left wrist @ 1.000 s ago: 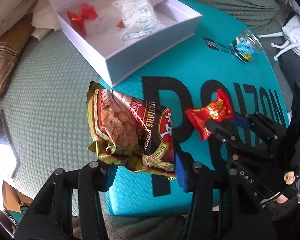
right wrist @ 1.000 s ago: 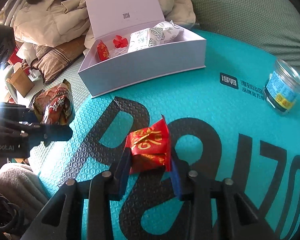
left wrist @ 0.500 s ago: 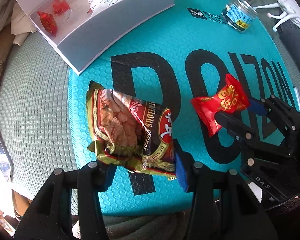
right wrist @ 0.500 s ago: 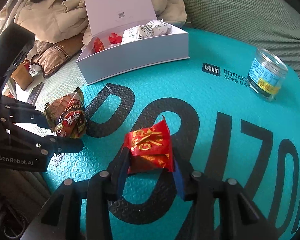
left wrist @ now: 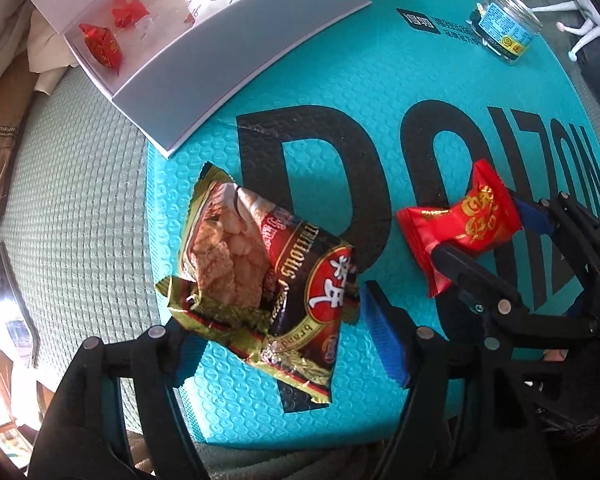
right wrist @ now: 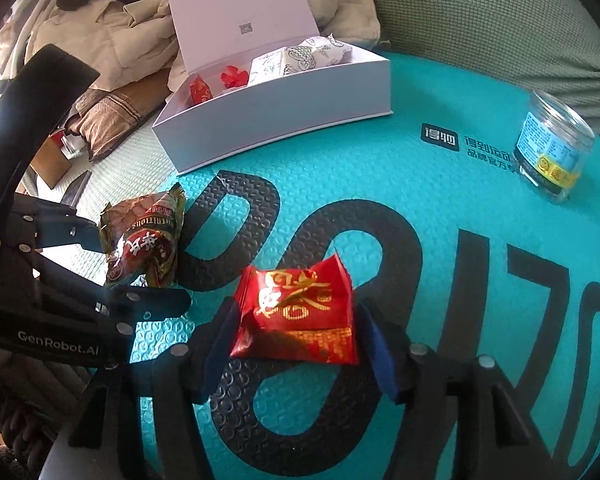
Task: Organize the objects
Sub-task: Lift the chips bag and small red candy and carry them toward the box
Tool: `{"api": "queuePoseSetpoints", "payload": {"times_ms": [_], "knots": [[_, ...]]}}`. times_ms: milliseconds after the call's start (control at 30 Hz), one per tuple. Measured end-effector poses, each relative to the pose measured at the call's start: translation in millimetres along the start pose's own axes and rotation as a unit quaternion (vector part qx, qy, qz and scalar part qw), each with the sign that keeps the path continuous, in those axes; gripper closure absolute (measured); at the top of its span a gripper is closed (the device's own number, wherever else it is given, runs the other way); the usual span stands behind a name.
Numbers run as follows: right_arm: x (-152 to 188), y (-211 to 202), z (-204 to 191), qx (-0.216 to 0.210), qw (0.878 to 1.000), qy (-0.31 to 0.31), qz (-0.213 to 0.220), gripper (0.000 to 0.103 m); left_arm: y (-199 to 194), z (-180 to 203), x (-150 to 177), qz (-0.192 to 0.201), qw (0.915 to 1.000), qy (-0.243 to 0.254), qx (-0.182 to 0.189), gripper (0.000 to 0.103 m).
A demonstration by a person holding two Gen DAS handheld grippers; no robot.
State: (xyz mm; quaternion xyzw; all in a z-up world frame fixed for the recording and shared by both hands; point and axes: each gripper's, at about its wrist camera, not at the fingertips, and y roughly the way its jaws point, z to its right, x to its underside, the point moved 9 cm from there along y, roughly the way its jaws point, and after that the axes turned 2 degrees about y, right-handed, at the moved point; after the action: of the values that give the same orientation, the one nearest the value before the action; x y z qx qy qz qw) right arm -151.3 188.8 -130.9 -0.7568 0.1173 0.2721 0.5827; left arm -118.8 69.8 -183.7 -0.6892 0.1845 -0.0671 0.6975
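Both grippers are opening: left gripper frees the snack packet, right gripper the red candy. Both now lie on the teal mat, outside the white box; boxing remains.

The left gripper has sunk toward the teal mat, and its jaws, clamped on the snack bag a second ago, are opening: a gap now shows between the right pad and the bag, which lies on the mat between them. The right gripper is opening too; its pads, earlier pressed on the red packet, now stand off its sides, and the packet rests on the mat.
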Motion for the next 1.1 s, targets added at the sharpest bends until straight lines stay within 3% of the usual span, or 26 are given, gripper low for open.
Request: {"api": "queuePoseSetpoints", "payload": {"times_ms": [67, 133, 167, 300, 533, 967, 1100], "knots": [[-0.1, 0.1, 0.3, 0.0, 1.0, -0.004, 0.008, 0.041, -1.3, 1.3, -0.5, 0.004, 1.0, 0.005, -0.004, 0.036], [1.0, 0.1, -0.4, 0.005, 1.0, -0.01, 0.01, 0.044, -3.6, 6.0, -0.8, 0.01, 0.9998, 0.018, 0.0, 0.045], [1.4, -0.2, -1.8, 0.009, 1.0, -0.017, 0.009, 0.055, -4.5, 8.1, -0.8, 0.012, 0.9996, 0.024, -0.002, 0.048], [1.3, -1.0, -4.9, -0.006, 1.0, -0.021, -0.003, 0.063, -7.4, 13.1, -2.2, 0.02, 0.9992, 0.028, 0.019, 0.054], [2.7, -7.3, -3.1, -0.027, 1.0, -0.004, -0.007, 0.065, -12.9, 11.7, -5.4, 0.032, 0.9988, 0.023, 0.03, 0.056], [-10.3, -44.2, -8.4, -0.044, 0.999, -0.002, 0.023, 0.066, -52.6, 9.4, -10.5, 0.113, 0.9915, 0.018, 0.062, 0.056], [-16.7, -57.5, -14.6, -0.044, 0.998, -0.01, 0.035, 0.066, -66.1, 7.3, 4.0, 0.129, 0.9894, 0.007, 0.068, 0.056]]}}
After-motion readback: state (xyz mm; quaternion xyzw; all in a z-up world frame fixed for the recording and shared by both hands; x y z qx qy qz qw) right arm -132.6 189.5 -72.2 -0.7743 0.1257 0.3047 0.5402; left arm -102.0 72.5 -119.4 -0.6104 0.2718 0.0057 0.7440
